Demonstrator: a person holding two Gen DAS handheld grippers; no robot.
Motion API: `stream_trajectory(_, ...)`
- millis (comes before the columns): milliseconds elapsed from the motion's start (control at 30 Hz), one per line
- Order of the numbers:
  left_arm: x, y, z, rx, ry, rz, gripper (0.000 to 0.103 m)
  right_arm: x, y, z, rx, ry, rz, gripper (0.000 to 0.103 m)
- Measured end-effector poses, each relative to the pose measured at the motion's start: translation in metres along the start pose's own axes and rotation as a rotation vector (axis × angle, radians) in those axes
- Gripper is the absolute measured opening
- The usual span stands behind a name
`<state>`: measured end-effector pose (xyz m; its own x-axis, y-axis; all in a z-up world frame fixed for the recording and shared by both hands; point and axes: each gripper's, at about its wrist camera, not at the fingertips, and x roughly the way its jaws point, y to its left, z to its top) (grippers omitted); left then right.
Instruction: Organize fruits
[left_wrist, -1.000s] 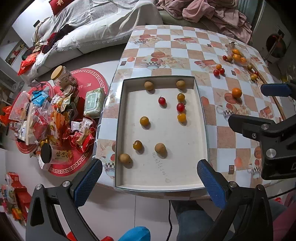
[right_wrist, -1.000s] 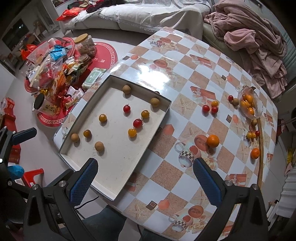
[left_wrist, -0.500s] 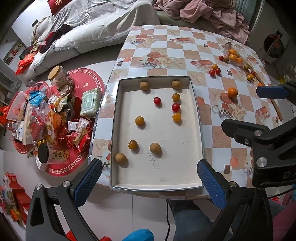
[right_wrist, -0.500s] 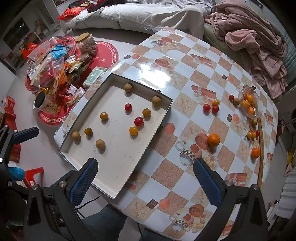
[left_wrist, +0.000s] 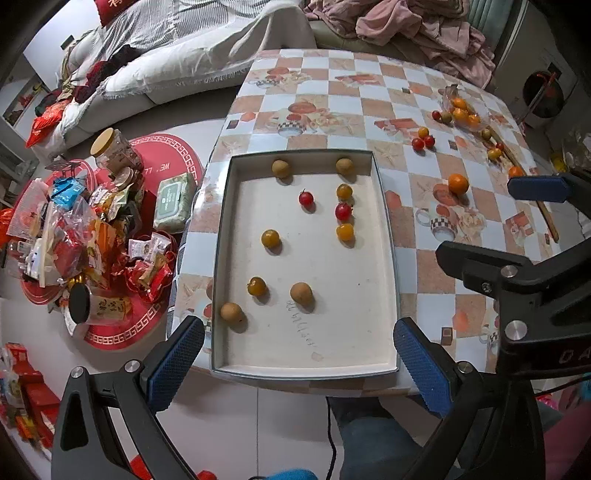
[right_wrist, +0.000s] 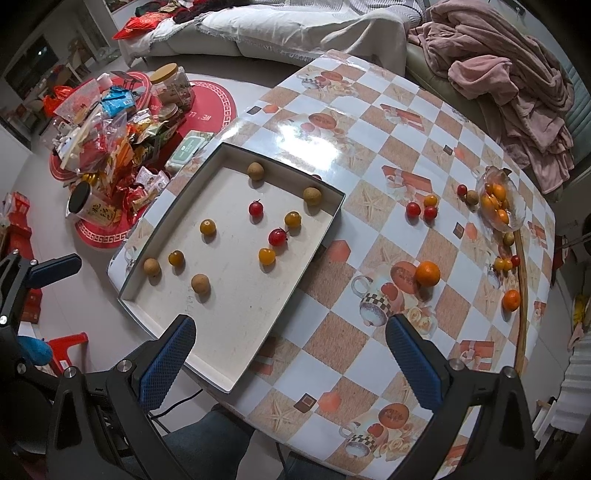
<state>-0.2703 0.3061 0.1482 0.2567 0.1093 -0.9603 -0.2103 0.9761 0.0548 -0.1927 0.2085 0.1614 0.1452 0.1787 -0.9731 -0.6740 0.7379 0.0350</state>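
Both views shifted slightly; left tool and right tool gape above tray

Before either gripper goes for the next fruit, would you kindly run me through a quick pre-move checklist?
1. Left gripper open, holding nothing: ok.
2. Right gripper open, holding nothing: ok.
3. Tray flat on the table: ok, though its near edge sits close to the table edge.
4. Space left in the tray: ok.
5. Loose orange unobstructed: ok.
6. All fruit sorted: not ok, several lie outside the tray.
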Motion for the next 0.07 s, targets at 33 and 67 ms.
stream_trajectory(33, -0.0006, 0.0000, -0.0006, 0.000, -0.004, -0.002, 0.103, -0.0004, 0.0001, -0.0007, 0.002, 0.000, 0.001, 0.103)
stream_trajectory(67, -0.0008, 0.0001, -0.0007, 0.000, -0.003, -0.007, 0.103, -0.0003, 0.0000, -0.0018, 0.003, 0.001, 0.001, 0.103)
